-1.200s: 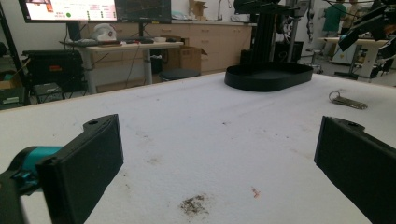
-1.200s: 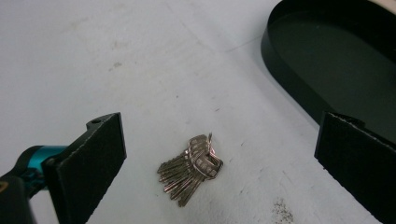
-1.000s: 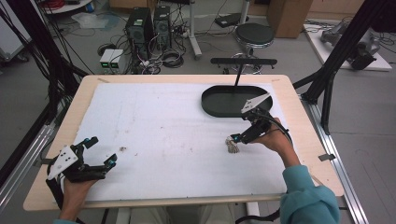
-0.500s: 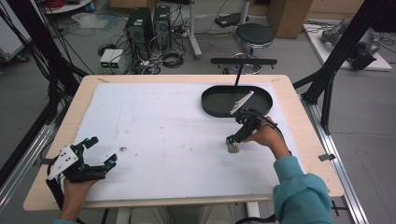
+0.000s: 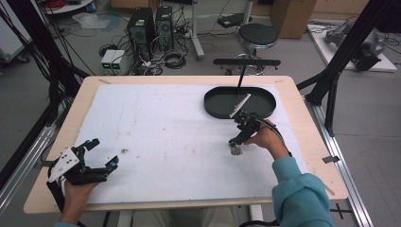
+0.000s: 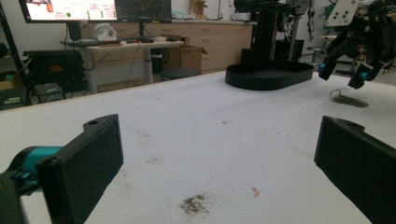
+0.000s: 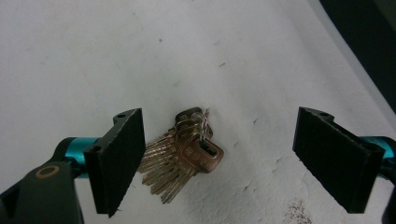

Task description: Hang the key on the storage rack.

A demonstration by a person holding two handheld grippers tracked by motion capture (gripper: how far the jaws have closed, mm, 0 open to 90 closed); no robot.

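One key bunch [image 7: 180, 151] under right gripper [image 7: 224, 161].

No readable text, labels, brands or numbers anywhere. Nearest candidate: the monitor [image 6: 70, 9] in the left gripper view, far beyond the black tray [image 6: 269, 75], at the top left; it has coloured bands and small marks on a pale screen, too blurred to read. The keys [image 7: 182, 154] in the right gripper view show bare brass-coloured heads, with any stamping too small to tell. The counter [image 5: 156, 142] surface carries only smudges and a small red mark, no writing. The boxes on the floor beyond the counter in the high view show no legible print.
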